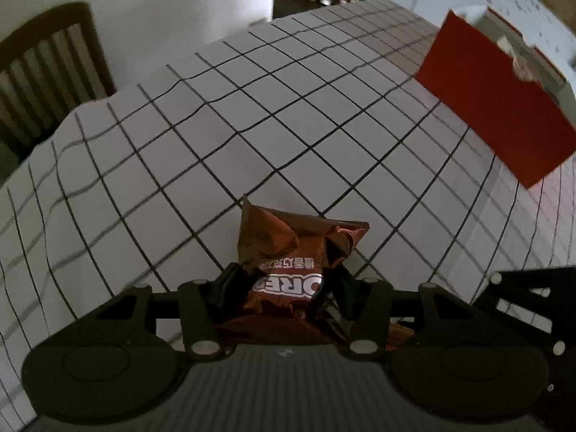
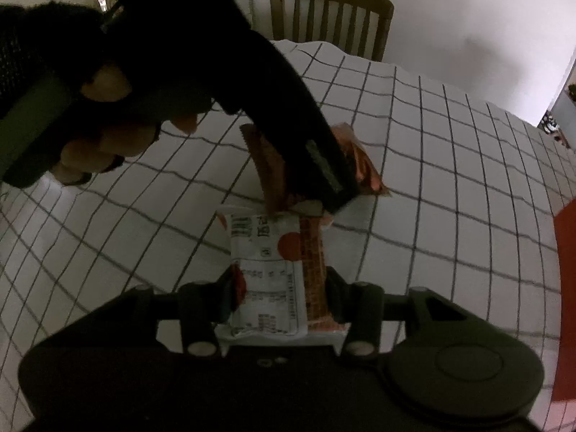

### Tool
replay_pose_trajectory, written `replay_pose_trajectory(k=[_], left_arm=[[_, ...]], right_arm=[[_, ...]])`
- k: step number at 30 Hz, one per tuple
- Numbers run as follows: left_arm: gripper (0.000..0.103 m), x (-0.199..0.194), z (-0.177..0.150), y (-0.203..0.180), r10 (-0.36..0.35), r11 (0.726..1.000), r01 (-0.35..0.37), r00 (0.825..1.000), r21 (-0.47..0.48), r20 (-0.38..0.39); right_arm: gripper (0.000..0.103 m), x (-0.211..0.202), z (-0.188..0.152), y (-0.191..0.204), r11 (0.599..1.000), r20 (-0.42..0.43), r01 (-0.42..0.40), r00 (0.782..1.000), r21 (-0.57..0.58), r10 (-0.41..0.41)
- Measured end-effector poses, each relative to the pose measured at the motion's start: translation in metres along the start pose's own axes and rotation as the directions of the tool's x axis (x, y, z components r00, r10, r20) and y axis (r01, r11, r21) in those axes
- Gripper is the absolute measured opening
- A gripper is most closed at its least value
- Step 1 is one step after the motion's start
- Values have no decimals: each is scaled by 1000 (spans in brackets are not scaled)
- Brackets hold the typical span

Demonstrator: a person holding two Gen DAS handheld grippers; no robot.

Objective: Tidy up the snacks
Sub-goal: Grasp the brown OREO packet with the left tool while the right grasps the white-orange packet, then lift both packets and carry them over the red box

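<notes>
Snacks sit clamped in both tools, each pinched near one end, probably for lifting together. The left gripper (image 1: 284,288) grasps a crumpled brown cookie packet (image 1: 295,248); the right gripper (image 2: 279,288) grasps a white-and-red wafer packet (image 2: 273,262). Each packet's long axis runs away along the fingers over the checked tablecloth (image 1: 216,126). Farther right stands a red box (image 1: 496,104), likely their destination.

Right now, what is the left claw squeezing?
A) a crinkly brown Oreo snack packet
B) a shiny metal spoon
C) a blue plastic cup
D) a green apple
A: in the left wrist view, the left claw has its two black fingers pressed on either side of the crinkly brown Oreo snack packet, above the white checked tablecloth.
</notes>
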State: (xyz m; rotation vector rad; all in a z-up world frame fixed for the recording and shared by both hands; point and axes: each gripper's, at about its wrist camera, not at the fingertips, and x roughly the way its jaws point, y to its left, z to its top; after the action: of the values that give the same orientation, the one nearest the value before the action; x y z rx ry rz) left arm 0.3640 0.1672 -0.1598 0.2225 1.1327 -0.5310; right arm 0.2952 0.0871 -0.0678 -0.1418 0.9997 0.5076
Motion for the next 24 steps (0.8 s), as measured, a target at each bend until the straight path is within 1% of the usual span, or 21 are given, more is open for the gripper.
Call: replay_pose_trajectory(k=[5, 8, 12, 15, 24], left_arm=[[53, -12, -9, -10, 5, 997, -2, 999, -75, 42], [53, -19, -13, -22, 30, 995, -24, 998, -99, 59], [53, -34, -19, -37, 43, 988, -28, 994, -153, 99], [53, -46, -23, -50, 53, 980, -27, 991, -195, 126], [53, -88, -28, -94, 110, 964, -58, 975, -260, 192]], right_arm=[[47, -16, -14, -9, 1000, -1, 15, 1000, 14, -15], [47, -33, -24, -15, 999, 8, 25, 1000, 32, -25], [47, -56, -37, -26, 997, 24, 40, 999, 62, -42], [47, -74, -45, -34, 995, 38, 61, 997, 80, -64], [47, -123, -66, -60, 986, 90, 101, 989, 133, -114]])
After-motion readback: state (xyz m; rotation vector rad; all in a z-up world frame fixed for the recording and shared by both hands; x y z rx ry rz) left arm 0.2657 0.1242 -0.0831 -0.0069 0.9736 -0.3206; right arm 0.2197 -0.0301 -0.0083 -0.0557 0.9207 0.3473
